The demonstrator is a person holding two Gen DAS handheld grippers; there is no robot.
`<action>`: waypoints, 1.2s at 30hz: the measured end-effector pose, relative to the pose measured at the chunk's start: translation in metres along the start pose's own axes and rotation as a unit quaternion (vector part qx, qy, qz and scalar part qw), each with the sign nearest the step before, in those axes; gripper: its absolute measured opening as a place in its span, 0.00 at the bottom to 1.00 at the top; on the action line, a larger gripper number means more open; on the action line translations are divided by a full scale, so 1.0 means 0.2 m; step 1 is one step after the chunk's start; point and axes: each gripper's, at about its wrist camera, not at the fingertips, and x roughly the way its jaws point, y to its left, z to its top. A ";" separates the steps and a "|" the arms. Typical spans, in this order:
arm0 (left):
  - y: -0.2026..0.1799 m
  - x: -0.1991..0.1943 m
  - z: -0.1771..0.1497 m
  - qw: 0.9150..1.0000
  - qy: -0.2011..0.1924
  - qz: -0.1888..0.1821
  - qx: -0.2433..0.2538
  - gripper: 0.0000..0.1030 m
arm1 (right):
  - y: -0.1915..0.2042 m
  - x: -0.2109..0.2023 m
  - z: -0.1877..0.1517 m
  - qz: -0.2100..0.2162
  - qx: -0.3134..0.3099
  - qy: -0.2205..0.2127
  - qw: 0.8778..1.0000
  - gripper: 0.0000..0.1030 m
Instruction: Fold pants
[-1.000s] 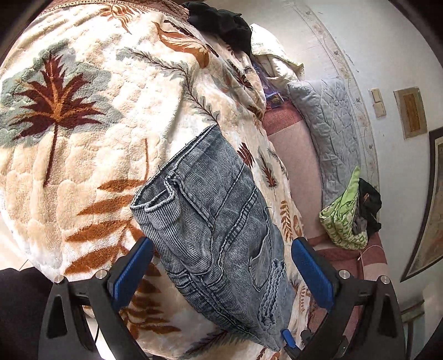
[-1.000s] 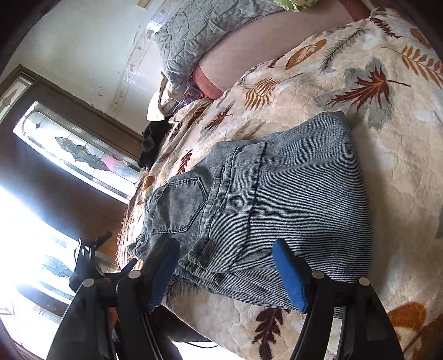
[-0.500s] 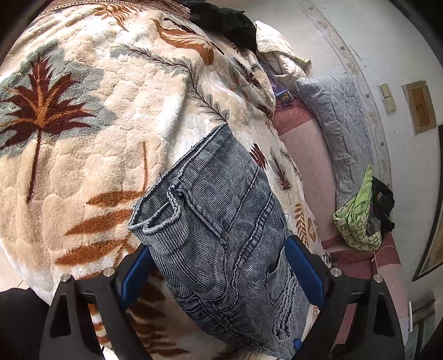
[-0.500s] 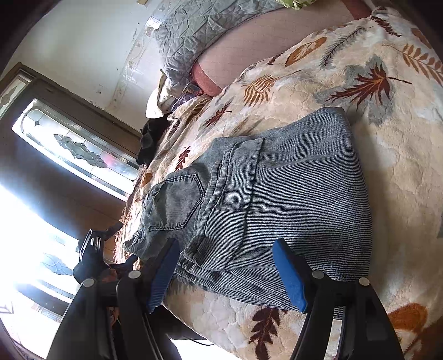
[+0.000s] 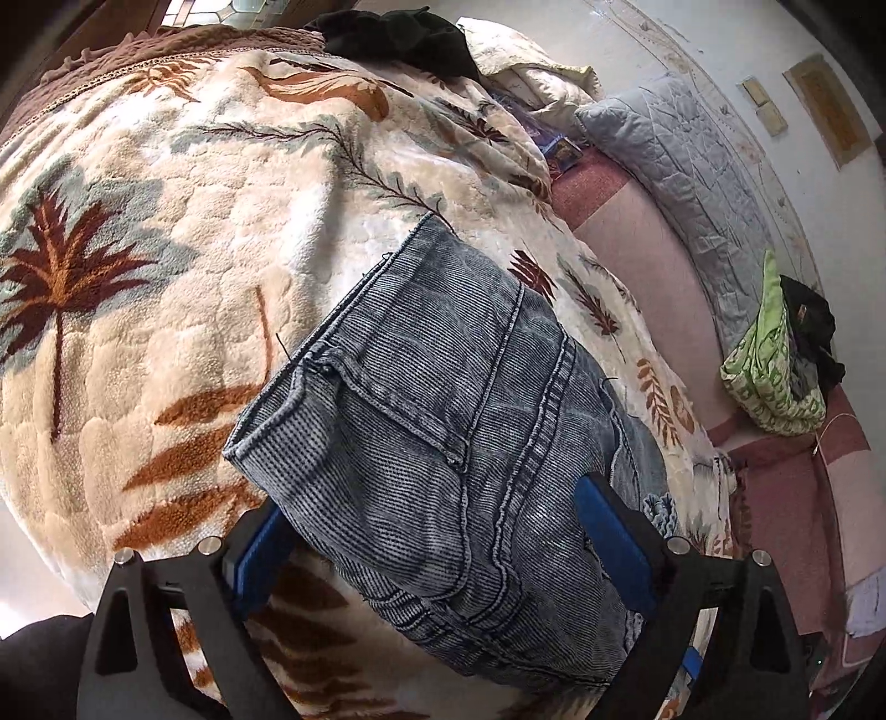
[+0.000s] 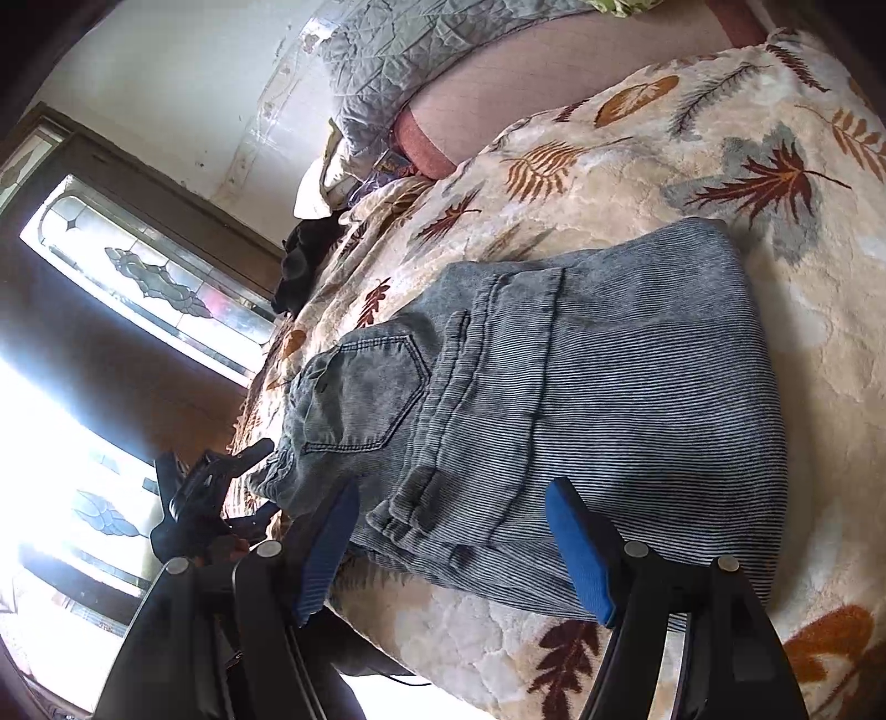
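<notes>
- Both tools are standing wide open: the left tool [image 5: 437, 531] is straddling one end of the folded pants [image 5: 443, 421] with a blue pad on either side, and the right tool [image 6: 448, 537] is doing the same at the near edge of the bundle; neither is pinching any cloth.
- From the right wrist view, the other tool is showing small and dark against the window glare, just beside the pocket end of the pants.
- The pants are lying on the bed, on a leaf-patterned blanket [image 5: 166, 266], already gathered into a compact, layered bundle, so the folding is looking close to done.
- Judging by the ribbed, washed denim, the cloth is going to behave as soft but fairly heavy: it should drape and sag if lifted by one corner, and the stacked layers may slide apart.
- Thick seams, the hem and the waistband are offering the firmest places to grip; taking all layers together at a folded edge, one tool at each end, seems the safest hold.
- The plush blanket is likely giving some drag, so sliding the bundle may rumple the bottom layer.
- Counting: one pair of pants, two tools, one leafy blanket, one grey quilted cushion [image 5: 692, 166], one green bag [image 5: 775, 360], one dark garment [image 5: 404, 33] at the far end of the bed.
</notes>
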 end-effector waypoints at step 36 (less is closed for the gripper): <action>-0.02 0.02 0.06 0.999 0.003 0.032 0.022 0.21 | 0.15 0.86 0.35 0.017 0.126 0.187 0.974 0.82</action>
